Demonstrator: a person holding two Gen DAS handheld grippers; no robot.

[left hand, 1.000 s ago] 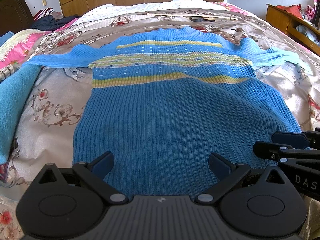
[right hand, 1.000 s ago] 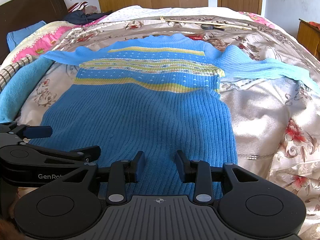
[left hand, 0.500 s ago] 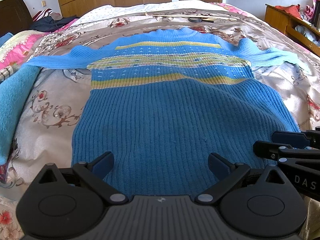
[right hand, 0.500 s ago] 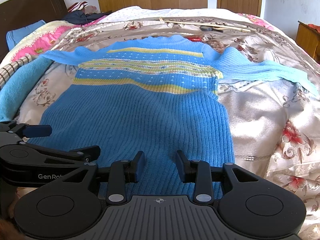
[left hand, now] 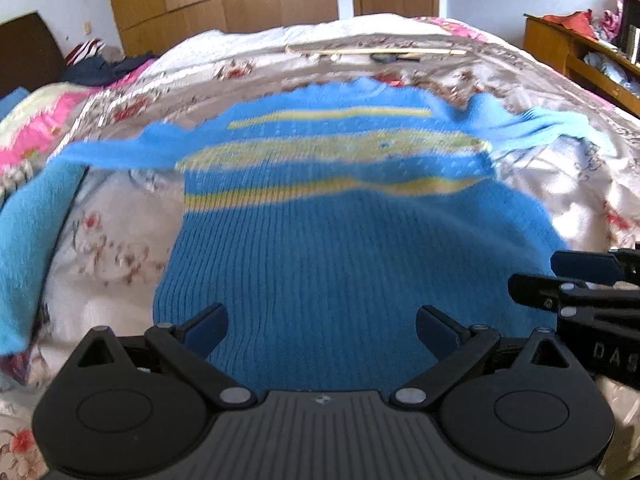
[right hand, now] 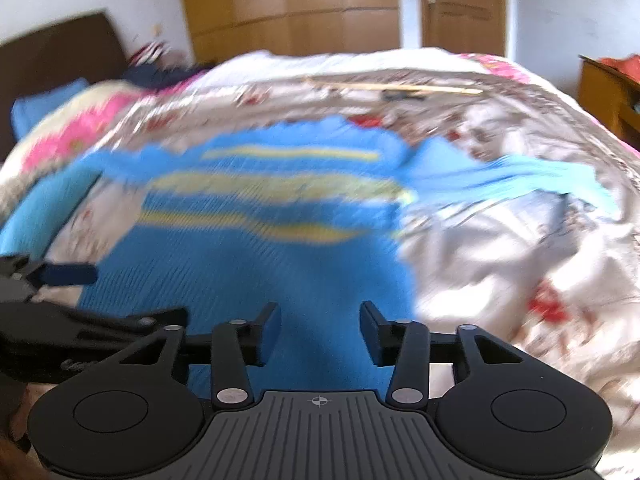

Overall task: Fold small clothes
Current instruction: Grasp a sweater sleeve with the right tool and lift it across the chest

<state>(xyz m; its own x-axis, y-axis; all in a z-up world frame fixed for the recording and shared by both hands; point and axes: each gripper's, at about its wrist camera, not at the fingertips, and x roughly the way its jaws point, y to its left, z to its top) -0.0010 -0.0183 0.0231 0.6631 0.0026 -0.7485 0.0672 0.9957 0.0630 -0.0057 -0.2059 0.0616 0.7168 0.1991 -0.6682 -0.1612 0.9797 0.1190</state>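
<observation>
A blue knitted sweater (left hand: 340, 248) with yellow stripes across its chest lies flat on a floral bedspread (left hand: 120, 248), its hem at the near edge and its collar toward the far side, with one sleeve stretched out to the left and the other to the right. The left gripper (left hand: 322, 326) hangs just over the hem, its two blue-padded fingers (left hand: 206, 326) standing wide apart with only the knit showing in the gap between them; nothing is pinched. The right gripper (right hand: 319, 330) sits near the hem's right side, and its jaws are opening: the sweater's cloth shows in the gap beneath them, but the pads do not press on it. In the left wrist view the right gripper's tips come in from the right edge, just beside the sweater's right side seam; in the right wrist view the left gripper comes in from the left edge over the sweater's left side. A light blue towel (left hand: 28, 248) (or some similar fluffy cloth) lies at the left of the bed, close to the left sleeve. Far across the bed a thin pale stick (left hand: 376, 52) lies crosswise with a small dark object beside it. Beyond the bed stand wooden wardrobe doors (left hand: 224, 4). The right wrist view is heavily blurred, so fine detail there is lost.
</observation>
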